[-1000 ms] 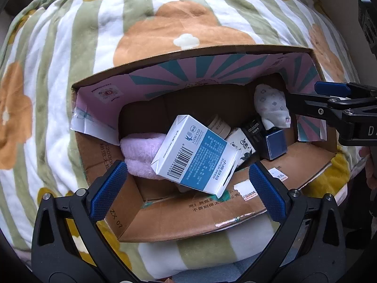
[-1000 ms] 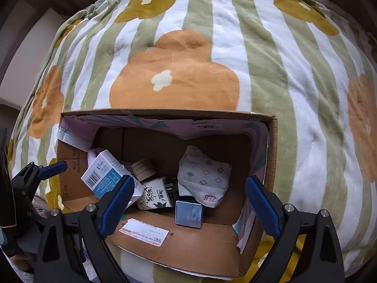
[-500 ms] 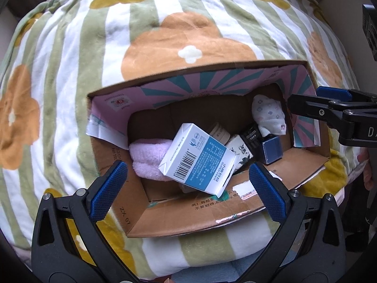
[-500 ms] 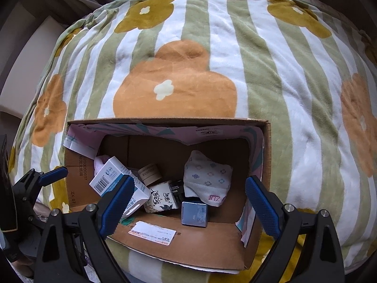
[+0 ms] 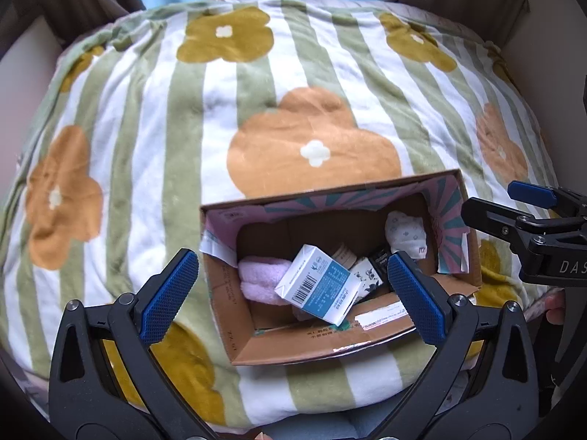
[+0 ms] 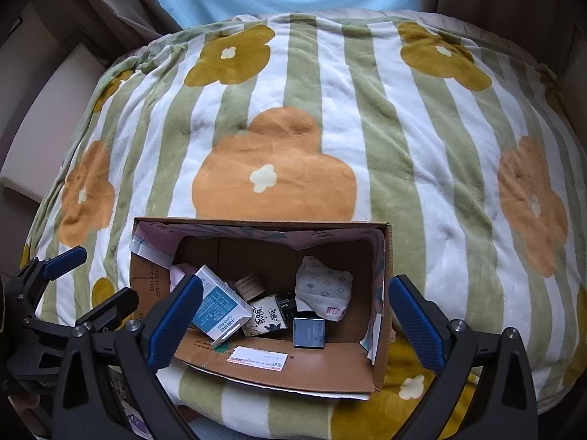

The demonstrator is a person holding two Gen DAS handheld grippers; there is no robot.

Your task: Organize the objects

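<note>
Now both grippers, left gripper (image 5: pixel 293 291) and right gripper (image 6: pixel 293 315), hover with jaws spread wide and empty over the cardboard box (image 6: pixel 315 365) (blue-and-white carton (image 5: pixel 318 289) tilted inside) on the flowered blanket (image 6: pixel 330 110).

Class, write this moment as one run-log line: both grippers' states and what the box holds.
left gripper: open, empty | right gripper: open, empty | cardboard box: on blanket | inside: blue-white carton, pink cloth, patterned pouch

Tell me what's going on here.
A person holds the left hand-held gripper and the right hand-held gripper open and empty above a brown cardboard box on a striped floral blanket. Inside lie a blue-and-white carton, a pink cloth and a small dark blue box.
</note>
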